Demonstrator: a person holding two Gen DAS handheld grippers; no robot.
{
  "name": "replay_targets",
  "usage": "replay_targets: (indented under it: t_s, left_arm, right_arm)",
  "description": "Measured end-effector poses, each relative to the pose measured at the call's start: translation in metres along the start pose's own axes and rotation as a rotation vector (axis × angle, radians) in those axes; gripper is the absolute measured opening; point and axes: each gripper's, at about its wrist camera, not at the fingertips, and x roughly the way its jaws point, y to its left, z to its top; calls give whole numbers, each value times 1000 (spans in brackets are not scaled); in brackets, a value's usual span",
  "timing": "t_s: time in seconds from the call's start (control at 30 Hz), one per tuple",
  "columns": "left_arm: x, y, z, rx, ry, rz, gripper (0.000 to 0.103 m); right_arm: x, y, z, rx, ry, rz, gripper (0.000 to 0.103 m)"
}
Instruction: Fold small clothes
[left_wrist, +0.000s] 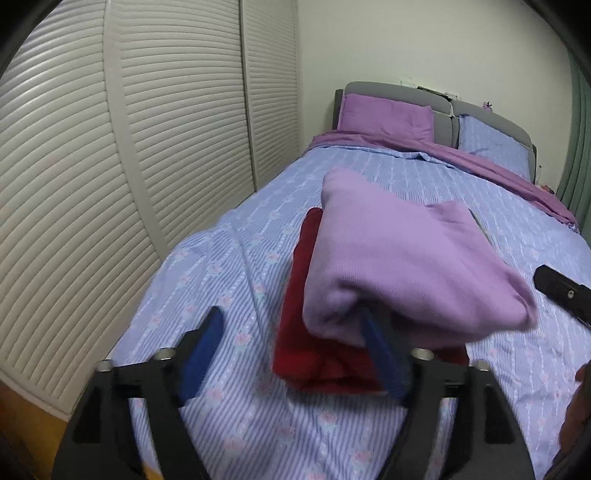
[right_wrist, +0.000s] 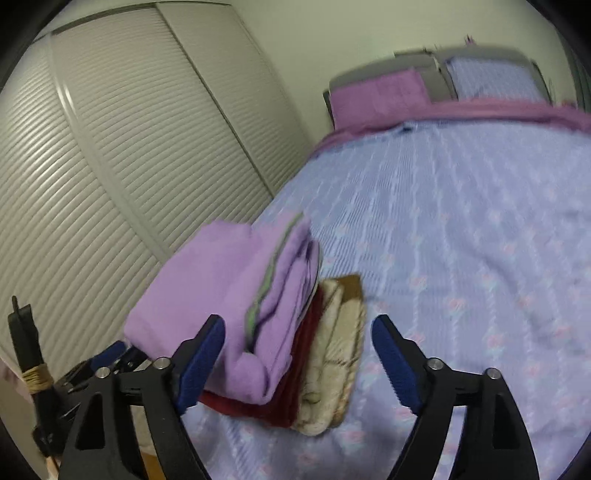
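Risk sits mostly with the lilac garment (left_wrist: 402, 266), folded and lying on top of a red one (left_wrist: 314, 354) near the edge of the bed (left_wrist: 229, 280). From the right wrist view a third piece shows under them — a beige garment (right_wrist: 332, 354) — so this is a stack of three, already folded, and the job looks close to done for these pieces.

Both tongs are spread wide and grip nothing. The left tongs (left_wrist: 295, 354) stand low over the bed with one finger (left_wrist: 384, 354) pushed in at the near edge of the lilac piece, seemingly between it and the red one; the other finger is out over bare sheet. The right tongs (right_wrist: 299, 354) hover just in front of the stack, the pile lying in the gap between the fingers but not pinched.

What could go wrong, as I judge it:

- The lilac top layer overhangs the red one unevenly and looks lifted on the near side; if the left finger is dragged out sideways it may pull the fold open or slide the piece off the stack.
- The stack sits near the bed's edge beside the louvred doors (left_wrist: 110, 184) — a push from the right side could tip it toward the floor.
- Closing on one layer only would peel the pile apart.

The right view is blurred, so fine edges are uncertain.
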Motion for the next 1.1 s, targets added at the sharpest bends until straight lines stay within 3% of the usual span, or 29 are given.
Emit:
replay_targets:
  t_s: [0.13, 0.2, 0.33, 0.43, 0.67, 0.83, 1.1]
  left_arm:
    - [-40, -14, -17, 9, -6, 10, 82]
    - [-59, -27, -25, 33, -21, 30, 89]
    - [-86, -57, -45, 58, -17, 14, 95]
    - [-105, -76, -63, 36, -27, 6, 95]
    - [-173, -138, -103, 118, -95, -20, 100]
    - [-229, -192, -132, 163, -138, -129, 102]
    - [-285, -258, -166, 198, -161, -228, 103]
  right_arm:
    - [-34, -4, -6, -174, -20, -120, 96]
    - [-54, -11, -14, -254, -42, -161, 96]
    - [-98, -31, -33, -317, -52, -173, 96]
    - [-130, -49, -44, -302, -53, -184, 96]
    - [-235, -89, -79, -305, -147, -258, 96]
    - [-308, -114, -103, -292, -195, -262, 102]
    - [-402, -157, -133, -231, -224, -366, 102]
